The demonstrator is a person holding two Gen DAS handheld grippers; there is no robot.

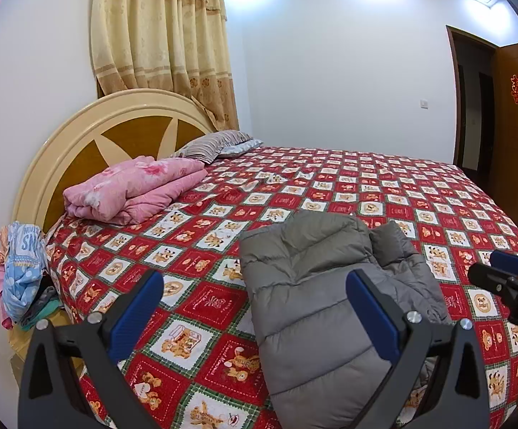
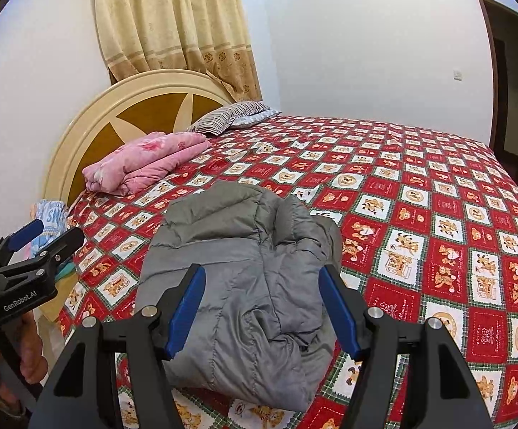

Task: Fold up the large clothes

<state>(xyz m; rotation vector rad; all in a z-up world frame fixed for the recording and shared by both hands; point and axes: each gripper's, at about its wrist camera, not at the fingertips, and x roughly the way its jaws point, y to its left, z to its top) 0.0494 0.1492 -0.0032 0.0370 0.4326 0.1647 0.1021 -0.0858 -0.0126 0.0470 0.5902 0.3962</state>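
Observation:
A grey puffer jacket lies folded into a thick bundle on the red patchwork bedspread, near the bed's front edge. My left gripper hovers open and wide above the jacket's left side, with nothing between its blue pads. The right wrist view shows the jacket straight ahead and my right gripper open above it, pads clear of the cloth. Each gripper also appears in the other's view: the right gripper at the right edge, the left gripper at the left edge, held by a hand.
A folded pink quilt and striped pillows lie by the round headboard. A heap of clothes sits on a bedside stand at the left. A brown door stands open at the far right.

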